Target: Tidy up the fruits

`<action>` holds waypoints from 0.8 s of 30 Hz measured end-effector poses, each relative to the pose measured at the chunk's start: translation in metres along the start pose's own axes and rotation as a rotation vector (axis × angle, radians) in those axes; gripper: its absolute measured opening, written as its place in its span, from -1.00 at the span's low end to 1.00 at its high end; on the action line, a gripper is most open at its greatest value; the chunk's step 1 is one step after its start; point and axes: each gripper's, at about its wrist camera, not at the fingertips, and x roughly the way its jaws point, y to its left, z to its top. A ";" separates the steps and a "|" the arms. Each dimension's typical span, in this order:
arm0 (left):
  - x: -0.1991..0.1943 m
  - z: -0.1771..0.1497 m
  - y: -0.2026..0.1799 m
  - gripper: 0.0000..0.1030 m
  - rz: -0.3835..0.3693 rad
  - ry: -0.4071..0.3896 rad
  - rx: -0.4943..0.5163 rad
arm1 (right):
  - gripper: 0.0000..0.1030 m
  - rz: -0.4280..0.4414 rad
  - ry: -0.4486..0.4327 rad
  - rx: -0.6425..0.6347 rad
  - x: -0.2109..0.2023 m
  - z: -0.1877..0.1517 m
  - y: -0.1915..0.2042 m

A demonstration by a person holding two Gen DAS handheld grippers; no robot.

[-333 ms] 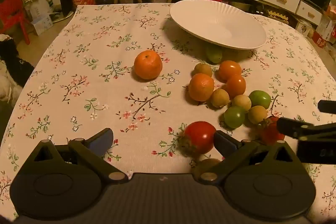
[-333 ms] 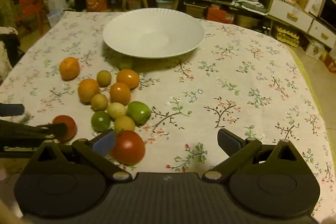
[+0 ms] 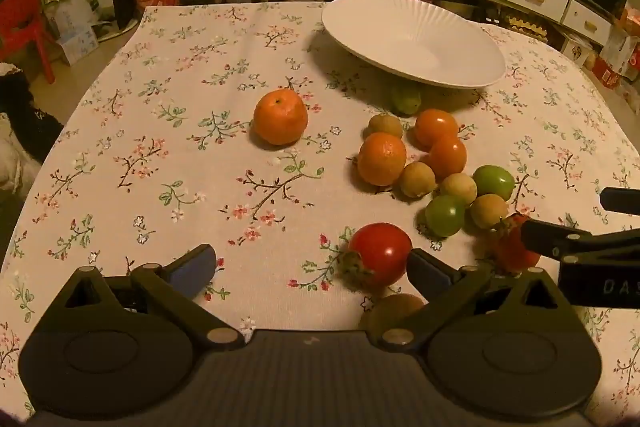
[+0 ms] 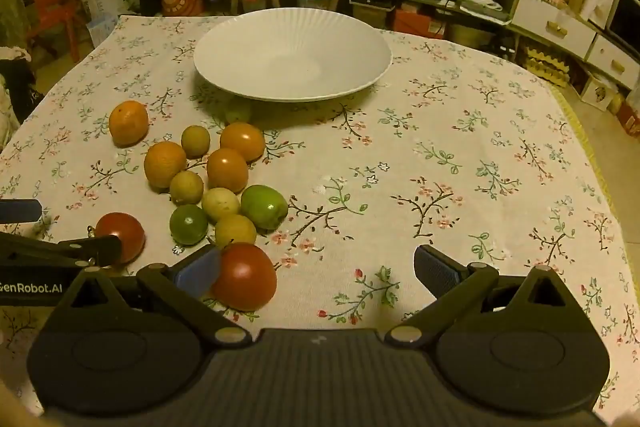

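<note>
Altogether two red tomatoes [image 4: 120,237], one white plate [image 4: 224,75], no claw closed.

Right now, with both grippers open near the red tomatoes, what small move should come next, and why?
Probably shift the left gripper a little right to centre the red tomato, then close. It sits against the right-hand finger, off-centre in the open jaws, and the white plate holds no fruit.

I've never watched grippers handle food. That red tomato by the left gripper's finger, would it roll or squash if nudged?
Probably it rolls: the red tomato is round and lies loose on the flat tablecloth. Its glossy skin looks smooth, so it may slip. The left gripper stands open around it; a hard squeeze could likely bruise it.
</note>
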 end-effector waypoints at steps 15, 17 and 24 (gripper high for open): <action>-0.007 0.002 -0.007 0.94 -0.006 -0.031 0.034 | 0.99 -0.003 -0.022 0.002 -0.001 0.001 0.001; -0.007 0.002 -0.007 0.94 -0.007 -0.032 0.033 | 0.99 0.006 -0.023 0.008 -0.002 0.001 0.001; -0.008 0.003 -0.006 0.94 -0.009 -0.035 0.032 | 0.99 0.008 -0.028 0.008 -0.002 0.001 0.001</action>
